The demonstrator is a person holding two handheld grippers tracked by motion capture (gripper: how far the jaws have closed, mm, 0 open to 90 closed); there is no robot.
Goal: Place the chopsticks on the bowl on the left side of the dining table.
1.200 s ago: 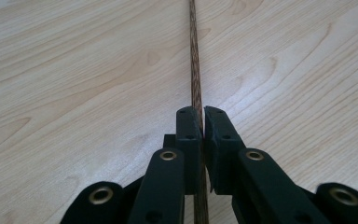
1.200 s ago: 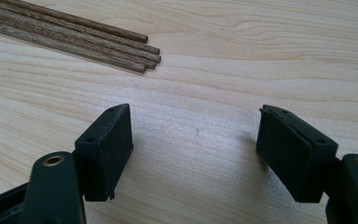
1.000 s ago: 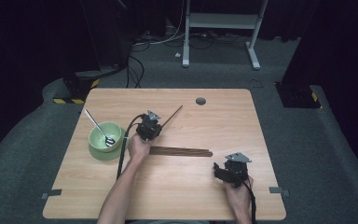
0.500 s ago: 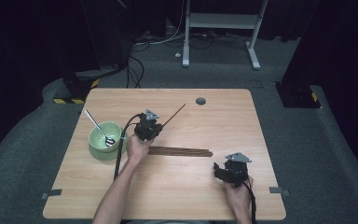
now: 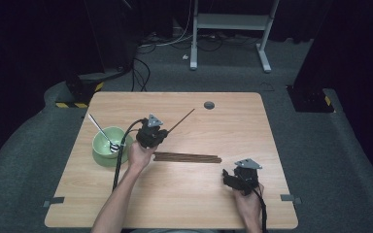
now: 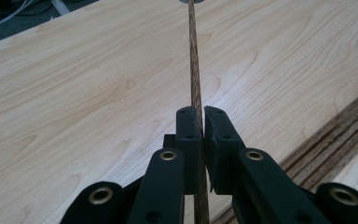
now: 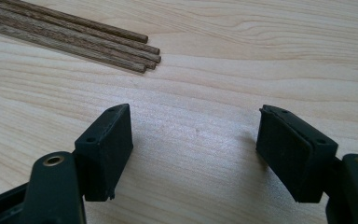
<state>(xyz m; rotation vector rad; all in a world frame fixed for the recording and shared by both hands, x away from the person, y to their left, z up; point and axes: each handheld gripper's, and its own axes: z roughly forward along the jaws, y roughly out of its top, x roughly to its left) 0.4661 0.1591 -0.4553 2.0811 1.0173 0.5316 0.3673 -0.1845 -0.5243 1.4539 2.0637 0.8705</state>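
Work in hand: moving wooden sticks one at a time off the table (image 5: 184, 194); judged from the layout, the bowl (image 5: 104, 145) is the likely destination.
Left gripper (image 5: 161, 135): clenched on one stick (image 5: 182, 119). The left gripper view shows both pads pressed flat against the stick (image 6: 196, 70), which runs forward between the jaws and out past them.
Held stick, position: in the high view it slants from the gripper toward the table's far side, its free end pointing at the round grommet (image 5: 209, 105). It looks lifted clear of the wood, though contact at the far tip cannot be ruled out.
Right gripper (image 5: 229, 178): released, jaws wide apart with bare table between them in the right gripper view; nothing held. It rests low on the near right part of the table.
Remaining sticks: a bundle (image 5: 187, 157) lies flat mid-table, between the two grippers. The right gripper view shows four ends (image 7: 142, 53), side by side and touching.
Bowl contents: a whisk or spoon-like utensil (image 5: 102, 131) leans out over the far rim; no stick seen inside.
Done: one stick picked and secured.
Left: carry and place that stick, then the bundle, none of which appears touched.
Progress, judged: early stage.
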